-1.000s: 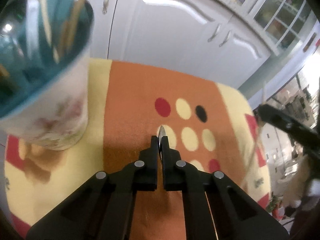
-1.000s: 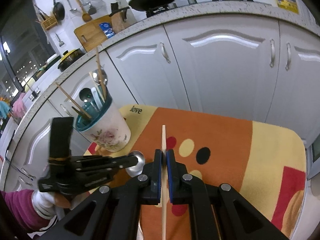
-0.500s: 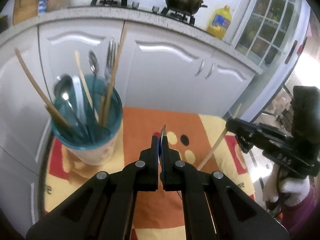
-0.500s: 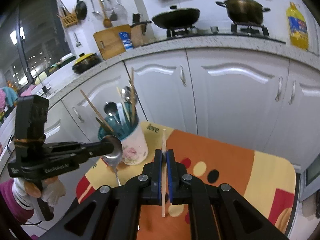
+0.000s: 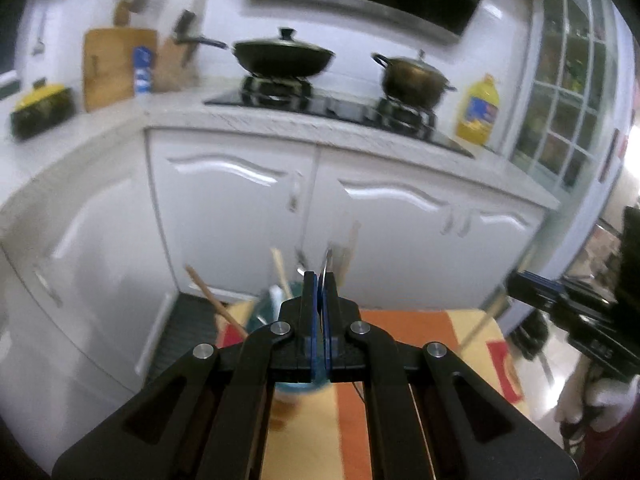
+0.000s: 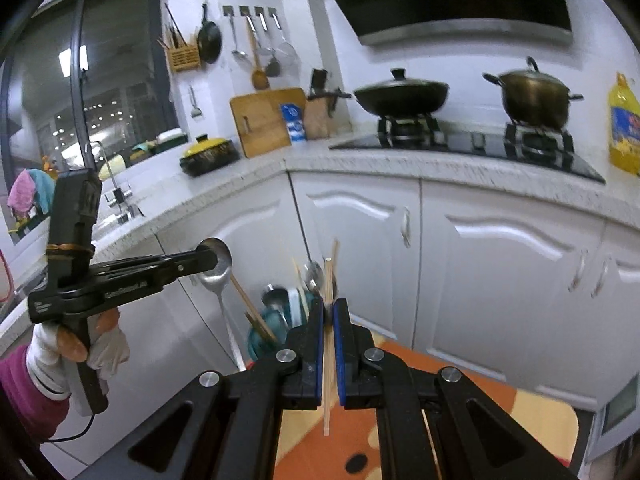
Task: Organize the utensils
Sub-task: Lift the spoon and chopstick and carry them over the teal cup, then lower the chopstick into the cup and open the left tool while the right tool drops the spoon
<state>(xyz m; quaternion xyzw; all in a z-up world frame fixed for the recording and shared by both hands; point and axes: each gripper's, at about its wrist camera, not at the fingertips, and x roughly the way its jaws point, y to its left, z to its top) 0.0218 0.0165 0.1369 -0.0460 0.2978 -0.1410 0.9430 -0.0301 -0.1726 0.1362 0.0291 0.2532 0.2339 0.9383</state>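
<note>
The left gripper [image 6: 214, 258] was held level, raised well above the mat, by a white-gloved hand [image 6: 86, 346] at the left of the right wrist view; its jaws were clenched on the bowl of a metal spoon [image 6: 218, 280], whose handle hung down (seen edge-on as a thin sliver [image 5: 326, 270] between the fingers in its own camera). The right gripper [image 6: 328, 320] pointed toward the cabinets, pinching an upright wooden chopstick [image 6: 327, 344] that stuck out above and below its pads. Just beyond both sets of fingers stood the teal-lined utensil cup [image 6: 260, 332] on the orange and yellow mat [image 6: 472, 408], already holding spoons and chopsticks; the left gripper's own fingers hid much of it in the left view. Farther off were white cabinet doors [image 6: 512, 280], a lidded wok [image 6: 400, 96] and a pot [image 6: 534, 94] on the hob, and an oil bottle [image 5: 478, 110].
</note>
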